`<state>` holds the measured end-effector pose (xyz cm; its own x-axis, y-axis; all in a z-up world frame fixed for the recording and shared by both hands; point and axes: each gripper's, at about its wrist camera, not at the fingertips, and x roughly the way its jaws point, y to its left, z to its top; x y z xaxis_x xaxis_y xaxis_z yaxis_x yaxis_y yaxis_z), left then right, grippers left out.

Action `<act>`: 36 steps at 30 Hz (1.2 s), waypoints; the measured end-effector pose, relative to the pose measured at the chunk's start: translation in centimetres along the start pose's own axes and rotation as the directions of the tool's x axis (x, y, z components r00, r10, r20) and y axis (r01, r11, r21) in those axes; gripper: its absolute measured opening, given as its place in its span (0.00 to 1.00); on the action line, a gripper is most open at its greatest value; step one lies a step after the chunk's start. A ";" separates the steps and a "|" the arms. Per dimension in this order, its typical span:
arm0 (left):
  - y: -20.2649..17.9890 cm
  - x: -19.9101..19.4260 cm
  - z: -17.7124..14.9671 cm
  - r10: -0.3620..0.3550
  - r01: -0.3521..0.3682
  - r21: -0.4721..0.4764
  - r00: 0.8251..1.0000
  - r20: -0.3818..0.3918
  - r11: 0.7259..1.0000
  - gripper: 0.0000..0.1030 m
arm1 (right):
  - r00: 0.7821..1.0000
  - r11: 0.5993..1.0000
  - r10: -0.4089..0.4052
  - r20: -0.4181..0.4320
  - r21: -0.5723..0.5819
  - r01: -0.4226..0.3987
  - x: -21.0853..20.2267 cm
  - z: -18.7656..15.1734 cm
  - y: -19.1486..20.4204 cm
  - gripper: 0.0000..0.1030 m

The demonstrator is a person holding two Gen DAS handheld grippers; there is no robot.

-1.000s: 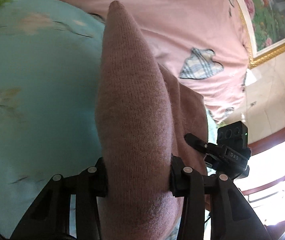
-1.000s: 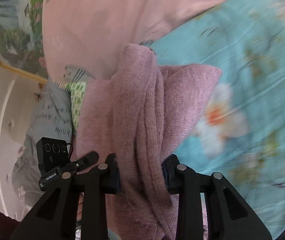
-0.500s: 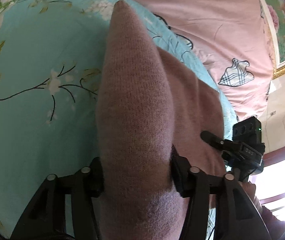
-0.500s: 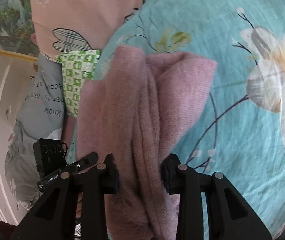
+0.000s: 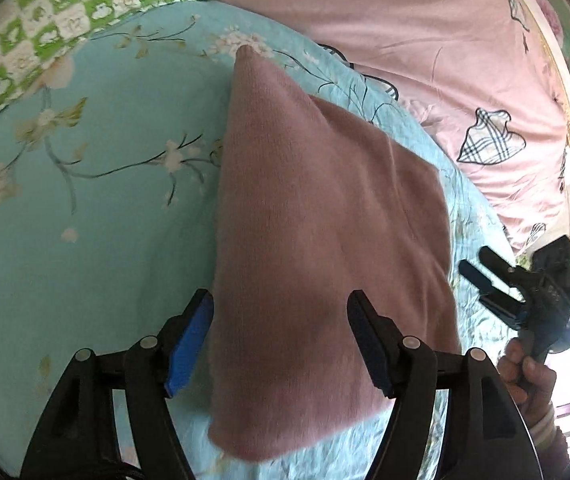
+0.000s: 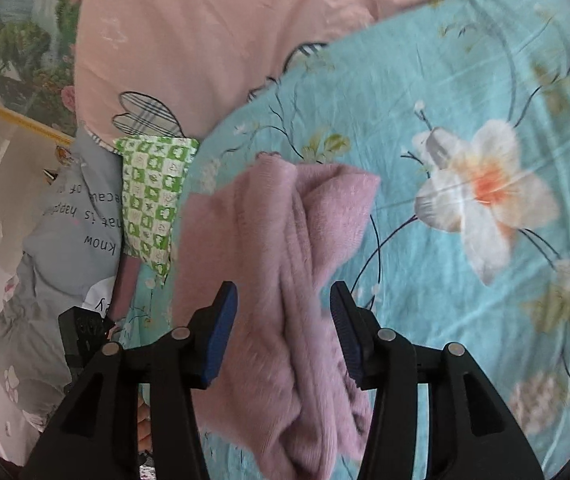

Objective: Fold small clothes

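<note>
I am letting go with both hands at once. My left gripper (image 5: 279, 344) is opening — its blue pads stand off the pink knit garment (image 5: 325, 248), which lies between them but is no longer pinched. My right gripper (image 6: 283, 334) is opening too, and the bunched edge of the same garment sits loose in the gap between its fingers.

The garment is down on the bed, on the turquoise floral sheet (image 5: 65, 248), folded into a rough slab with one corner pointing away from me.

To do this release well, I judge I should finish spreading the fingers before drawing back, and pull away low and straight so no pad drags the fuzzy nap and tugs the fold open. The right-hand side looks the riskier one — there the cloth is ridged and crumpled in several soft layers, and it may want a smoothing press afterwards.

The knit is thick, brushed and matte, limp enough to slump yet bulky enough to hold a rounded edge. The sheet under it is thin, smooth cotton with fine wrinkles. Beyond lie a pink quilt (image 5: 425, 32) and a green checked cloth (image 6: 151, 200).
</note>
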<state>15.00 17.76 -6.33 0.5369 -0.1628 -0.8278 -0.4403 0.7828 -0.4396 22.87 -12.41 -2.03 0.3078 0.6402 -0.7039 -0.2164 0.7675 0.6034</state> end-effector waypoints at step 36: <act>1.2 4.5 -2.3 0.123 -0.125 -0.011 0.989 -0.085 0.992 0.77 | 0.934 0.925 -0.350 -0.076 -0.185 0.332 4.6 -5.3 0.3 0.03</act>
<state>15.20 16.60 -11.41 0.4157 -0.1151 -0.9022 -0.5121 0.7901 -0.3368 19.28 -9.05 -7.05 0.2928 0.3319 -0.8967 -0.2692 0.9285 0.2557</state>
